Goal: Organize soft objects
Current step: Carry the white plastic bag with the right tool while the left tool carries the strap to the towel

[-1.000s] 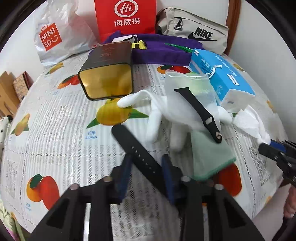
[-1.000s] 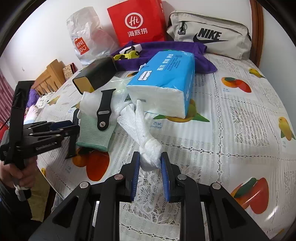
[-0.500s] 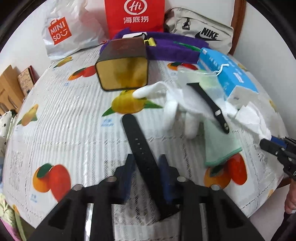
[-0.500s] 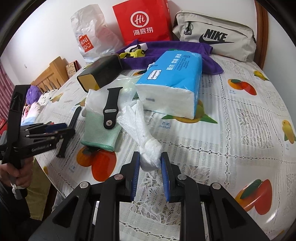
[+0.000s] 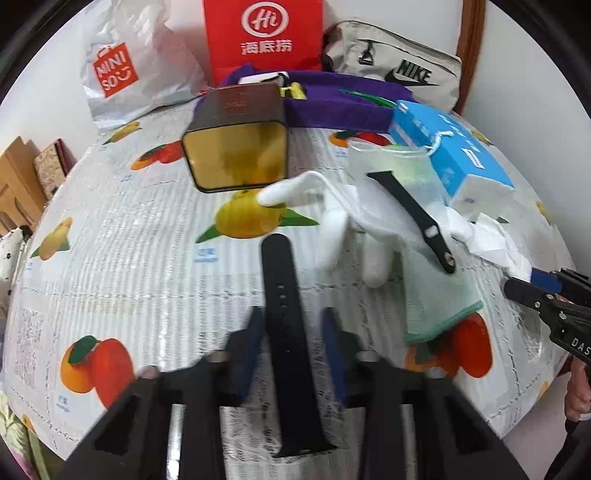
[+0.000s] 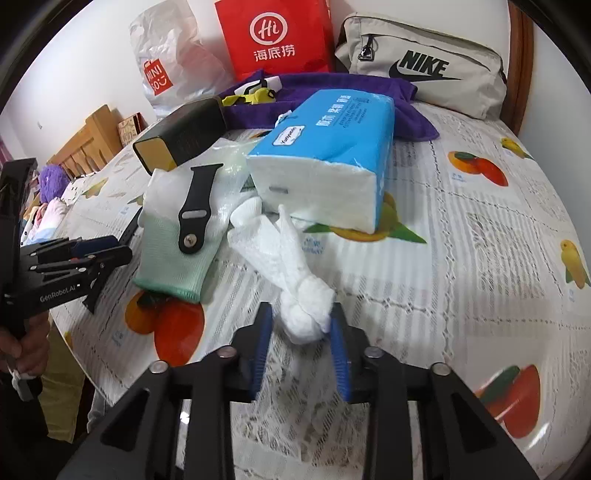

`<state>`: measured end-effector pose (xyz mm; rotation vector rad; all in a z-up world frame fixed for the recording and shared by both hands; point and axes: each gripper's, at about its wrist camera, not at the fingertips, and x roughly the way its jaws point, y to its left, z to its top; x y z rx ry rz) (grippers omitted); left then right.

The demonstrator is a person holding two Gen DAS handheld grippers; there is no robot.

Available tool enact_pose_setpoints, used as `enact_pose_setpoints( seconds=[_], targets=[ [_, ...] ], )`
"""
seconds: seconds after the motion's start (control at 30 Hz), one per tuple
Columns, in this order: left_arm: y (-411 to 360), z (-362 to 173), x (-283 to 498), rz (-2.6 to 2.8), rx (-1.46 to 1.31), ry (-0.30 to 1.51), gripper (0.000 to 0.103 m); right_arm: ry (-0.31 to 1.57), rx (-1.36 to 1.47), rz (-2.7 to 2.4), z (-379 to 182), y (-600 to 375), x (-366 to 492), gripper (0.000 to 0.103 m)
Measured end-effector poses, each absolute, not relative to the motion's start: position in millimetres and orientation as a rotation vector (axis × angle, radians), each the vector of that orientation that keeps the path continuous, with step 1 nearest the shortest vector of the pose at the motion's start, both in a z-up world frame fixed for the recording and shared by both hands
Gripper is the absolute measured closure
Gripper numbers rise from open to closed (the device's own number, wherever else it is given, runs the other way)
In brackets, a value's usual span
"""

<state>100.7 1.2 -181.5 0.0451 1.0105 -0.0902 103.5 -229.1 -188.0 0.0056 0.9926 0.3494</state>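
Observation:
My left gripper [image 5: 293,332] is open; a black watch strap [image 5: 286,325] lies loose between its fingers on the tablecloth. My right gripper [image 6: 301,328] has widened around a twisted white tissue [image 6: 295,273] that still touches the right pad. A white and mint glove [image 5: 373,229] lies to the right with a second black strap [image 5: 413,214] on it; both also show in the right wrist view, the glove [image 6: 173,254] and the strap [image 6: 195,206]. The left gripper [image 6: 79,254] shows at that view's left edge.
A blue tissue pack [image 6: 332,155] sits behind the tissue. A dark box with a gold end [image 5: 236,147] lies further back. A purple cloth [image 5: 332,107], a red bag [image 5: 264,33], a Miniso bag [image 5: 122,77] and a Nike bag [image 6: 424,62] line the far side.
My left gripper has opened and let go of the black strap, which now lies on the table. My right gripper's jaws have spread apart around the tissue.

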Motion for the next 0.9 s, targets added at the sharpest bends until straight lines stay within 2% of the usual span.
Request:
enact_pose_setpoints(
  seconds=[0.1, 0.23, 0.27, 0.33, 0.37, 0.9],
  targets=[
    [9, -181, 102, -0.116, 0.004, 1.03, 0.082, 0.985, 0.008, 0.358, -188, -225, 107, 0.057],
    [10, -182, 100, -0.122, 0.005, 1.013, 0.081, 0.967, -0.009, 0.342, -189, -222, 114, 0.057],
    [7, -183, 99, -0.119, 0.032, 1.002, 0.081, 0.963, -0.008, 0.331, -189, -222, 116, 0.06],
    [5, -183, 98, -0.117, 0.048, 0.993, 0.082, 0.948, -0.028, 0.298, -189, -222, 119, 0.08],
    [6, -182, 98, -0.12, 0.044, 0.992, 0.083, 0.945, -0.039, 0.284, -190, -222, 120, 0.081],
    [35, -155, 102, -0.158, -0.068, 0.964, 0.083, 0.915, -0.009, 0.335, -154, -231, 97, 0.081]
  ],
)
